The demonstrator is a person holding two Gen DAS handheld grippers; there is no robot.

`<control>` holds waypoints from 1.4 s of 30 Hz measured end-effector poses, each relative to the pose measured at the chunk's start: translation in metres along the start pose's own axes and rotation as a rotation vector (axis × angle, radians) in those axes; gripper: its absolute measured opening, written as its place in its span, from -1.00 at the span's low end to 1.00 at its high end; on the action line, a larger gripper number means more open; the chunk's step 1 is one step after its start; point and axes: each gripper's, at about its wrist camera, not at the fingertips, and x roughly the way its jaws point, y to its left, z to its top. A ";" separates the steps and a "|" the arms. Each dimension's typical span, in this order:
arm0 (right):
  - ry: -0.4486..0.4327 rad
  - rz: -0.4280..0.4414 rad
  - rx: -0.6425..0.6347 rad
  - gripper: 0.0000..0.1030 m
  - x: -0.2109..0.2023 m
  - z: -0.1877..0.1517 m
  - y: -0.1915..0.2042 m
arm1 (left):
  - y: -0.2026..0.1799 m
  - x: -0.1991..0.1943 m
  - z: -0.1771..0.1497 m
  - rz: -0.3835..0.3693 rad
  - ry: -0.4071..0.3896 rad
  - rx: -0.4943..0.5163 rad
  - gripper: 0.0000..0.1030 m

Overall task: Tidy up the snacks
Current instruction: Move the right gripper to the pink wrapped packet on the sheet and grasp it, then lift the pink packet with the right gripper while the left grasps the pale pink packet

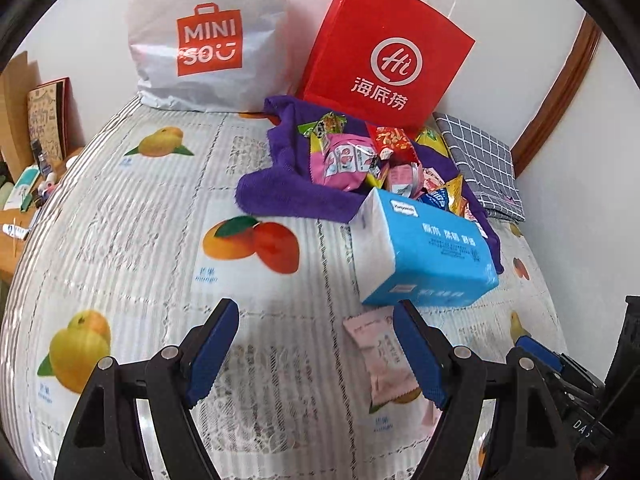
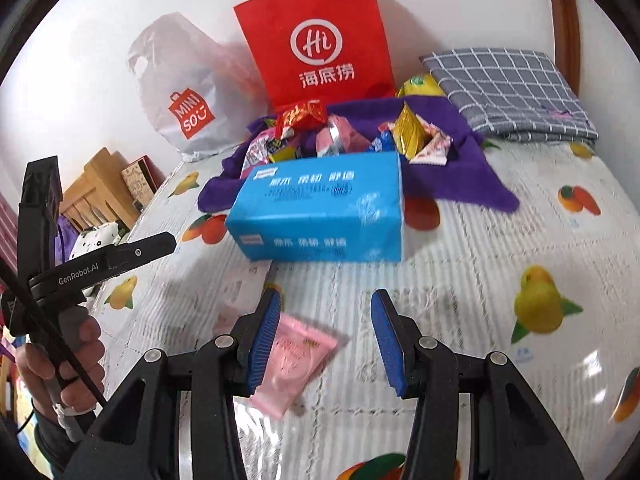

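A pile of wrapped snacks [image 1: 372, 160] [image 2: 340, 136] lies on a purple cloth [image 1: 280, 192] [image 2: 460, 172] at the back of the fruit-print tabletop. A blue tissue pack [image 1: 424, 256] [image 2: 324, 212] lies in front of the pile. One pale pink snack packet [image 1: 384, 360] [image 2: 296, 356] lies apart on the table. My left gripper [image 1: 316, 344] is open and empty, with the packet beside its right finger. My right gripper [image 2: 326, 340] is open, its fingers on either side of the packet's right end, just above it.
A red paper bag [image 1: 384, 52] [image 2: 320, 40] and a white Miniso bag [image 1: 208, 36] [image 2: 180, 100] stand against the wall. A folded grey checked cloth [image 1: 480, 164] [image 2: 508, 88] lies at the back right. A wooden side table with small items [image 1: 24, 184] is at the left.
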 end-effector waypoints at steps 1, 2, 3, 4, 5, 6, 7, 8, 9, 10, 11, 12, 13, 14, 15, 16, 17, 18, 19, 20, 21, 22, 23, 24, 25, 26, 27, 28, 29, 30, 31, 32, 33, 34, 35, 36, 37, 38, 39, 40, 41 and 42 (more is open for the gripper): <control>0.008 -0.001 -0.001 -0.07 0.001 -0.003 0.003 | 0.002 -0.001 -0.002 -0.002 0.000 -0.005 0.52; 0.013 0.001 -0.001 -0.07 0.002 -0.005 0.005 | 0.003 -0.002 -0.002 -0.004 -0.001 -0.009 0.52; 0.022 0.005 0.002 -0.07 0.003 -0.009 0.007 | 0.005 -0.003 -0.003 -0.007 -0.003 -0.014 0.52; 0.033 0.009 0.007 -0.07 0.005 -0.013 0.009 | 0.007 -0.004 -0.004 -0.009 -0.005 -0.017 0.52; 0.042 0.013 0.012 -0.07 0.006 -0.015 0.010 | 0.008 -0.006 -0.004 -0.013 -0.007 -0.019 0.52; 0.054 0.018 0.019 -0.07 0.008 -0.019 0.011 | 0.009 -0.007 -0.005 -0.016 -0.009 -0.019 0.52; 0.066 0.023 0.024 -0.07 0.010 -0.022 0.012 | 0.010 -0.008 -0.005 -0.017 -0.009 -0.019 0.52; 0.077 0.022 0.028 -0.07 0.012 -0.025 0.012 | 0.011 -0.009 -0.006 -0.018 -0.009 -0.018 0.52; 0.084 0.018 0.035 -0.07 0.014 -0.026 0.012 | 0.012 -0.010 -0.007 -0.018 -0.011 -0.016 0.52; 0.091 0.013 0.049 -0.07 0.015 -0.027 0.011 | 0.013 -0.011 -0.007 -0.018 -0.014 -0.016 0.52; 0.096 0.012 0.058 -0.07 0.016 -0.028 0.011 | 0.013 -0.012 -0.007 -0.018 -0.016 -0.016 0.52; 0.105 0.015 0.069 -0.07 0.018 -0.028 0.012 | 0.015 -0.013 -0.008 -0.021 -0.019 -0.020 0.52; 0.112 0.019 0.074 -0.07 0.020 -0.028 0.013 | 0.016 -0.014 -0.008 -0.024 -0.021 -0.024 0.52; 0.116 0.019 0.075 -0.07 0.021 -0.029 0.014 | 0.017 -0.015 -0.008 -0.030 -0.022 -0.030 0.52; 0.119 0.016 0.075 -0.07 0.022 -0.029 0.017 | 0.018 -0.016 -0.008 -0.033 -0.023 -0.033 0.52; 0.123 0.012 0.071 -0.07 0.024 -0.029 0.020 | 0.019 -0.016 -0.009 -0.034 -0.024 -0.034 0.52; 0.129 0.013 0.065 -0.07 0.026 -0.030 0.024 | 0.019 -0.017 -0.009 -0.034 -0.025 -0.035 0.52; 0.133 0.016 0.060 -0.07 0.028 -0.030 0.026 | 0.019 -0.017 -0.009 -0.034 -0.026 -0.034 0.52; 0.139 0.020 0.056 -0.07 0.031 -0.031 0.029 | 0.019 -0.018 -0.008 -0.034 -0.026 -0.032 0.52; 0.143 0.022 0.051 -0.05 0.033 -0.032 0.030 | 0.019 -0.018 -0.008 -0.034 -0.027 -0.030 0.52; 0.150 0.021 0.043 -0.05 0.037 -0.033 0.033 | 0.020 -0.019 -0.008 -0.033 -0.028 -0.028 0.52; 0.154 0.012 0.035 -0.05 0.040 -0.033 0.035 | 0.020 -0.019 -0.008 -0.032 -0.028 -0.029 0.52; 0.154 0.005 0.033 -0.05 0.042 -0.034 0.036 | 0.020 -0.019 -0.009 -0.032 -0.028 -0.029 0.52; 0.153 -0.002 0.029 -0.05 0.044 -0.034 0.036 | 0.020 -0.019 -0.008 -0.033 -0.028 -0.028 0.52; 0.150 -0.006 0.025 -0.05 0.046 -0.033 0.037 | 0.020 -0.019 -0.009 -0.032 -0.026 -0.027 0.52; 0.154 -0.015 0.025 -0.05 0.047 -0.033 0.037 | 0.020 -0.018 -0.009 -0.030 -0.024 -0.024 0.52; 0.151 -0.023 0.017 -0.05 0.049 -0.032 0.038 | 0.020 -0.018 -0.009 -0.029 -0.023 -0.021 0.52; 0.149 -0.033 0.005 -0.05 0.049 -0.031 0.039 | 0.019 -0.017 -0.009 -0.029 -0.020 -0.017 0.52; 0.149 -0.042 -0.013 -0.06 0.050 -0.031 0.041 | 0.018 -0.016 -0.010 -0.029 -0.017 -0.013 0.52; 0.147 -0.051 -0.032 -0.08 0.050 -0.030 0.041 | 0.016 -0.014 -0.010 -0.028 -0.013 -0.010 0.52; 0.140 -0.061 -0.057 -0.14 0.050 -0.031 0.043 | 0.014 -0.012 -0.011 -0.028 -0.007 -0.005 0.52; 0.126 -0.070 -0.068 -0.31 0.048 -0.030 0.042 | 0.012 -0.010 -0.011 -0.028 -0.002 -0.001 0.52; 0.095 -0.073 -0.065 -0.31 0.042 -0.030 0.038 | 0.010 -0.008 -0.012 -0.027 0.005 0.006 0.52; 0.064 -0.071 -0.051 -0.31 0.037 -0.028 0.033 | 0.007 -0.005 -0.014 -0.026 0.012 0.014 0.52; 0.041 -0.066 -0.036 -0.31 0.031 -0.026 0.027 | 0.005 -0.002 -0.015 -0.025 0.018 0.023 0.52; 0.033 -0.062 -0.026 -0.31 0.028 -0.024 0.019 | 0.003 0.000 -0.017 -0.025 0.026 0.030 0.52; 0.031 -0.069 -0.022 -0.31 0.025 -0.021 0.012 | -0.001 0.005 -0.018 -0.023 0.037 0.038 0.52; 0.027 -0.086 -0.024 -0.31 0.024 -0.018 0.006 | -0.003 0.008 -0.019 -0.025 0.046 0.042 0.52; 0.015 -0.123 -0.032 -0.31 0.022 -0.016 -0.002 | -0.006 0.011 -0.020 -0.027 0.055 0.046 0.52; 0.004 -0.159 -0.043 -0.31 0.020 -0.014 -0.007 | -0.010 0.016 -0.022 -0.030 0.068 0.053 0.52; -0.006 -0.203 -0.057 -0.31 0.019 -0.013 -0.014 | -0.014 0.020 -0.024 -0.031 0.079 0.060 0.52; -0.012 -0.237 -0.069 -0.31 0.018 -0.012 -0.022 | -0.018 0.024 -0.026 -0.034 0.092 0.067 0.52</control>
